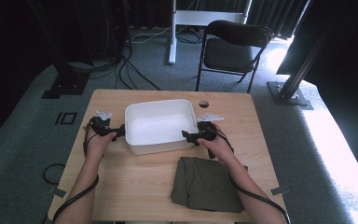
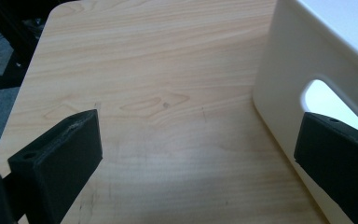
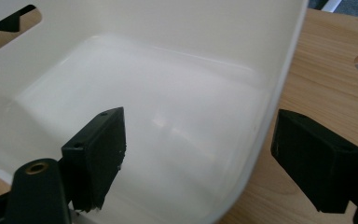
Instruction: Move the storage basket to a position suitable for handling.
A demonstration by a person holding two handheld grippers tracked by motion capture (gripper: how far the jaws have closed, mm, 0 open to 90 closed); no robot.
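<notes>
Two grippers at a white tub on the desk (image 1: pixel 121 186)

My left gripper (image 1: pixel 114 132) sits open beside the white tub (image 1: pixel 158 126) in the desk's middle; my right gripper (image 1: pixel 190 136) is open across its wall. A green cloth (image 1: pixel 205 184) lies nearer me.

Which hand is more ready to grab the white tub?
The right. The right tongs already straddle the wall of the white tub, one jaw inside and one outside, so probably closing is all that's needed. The left tongs are open beside the tub's handle hole, mostly over bare table.
</notes>
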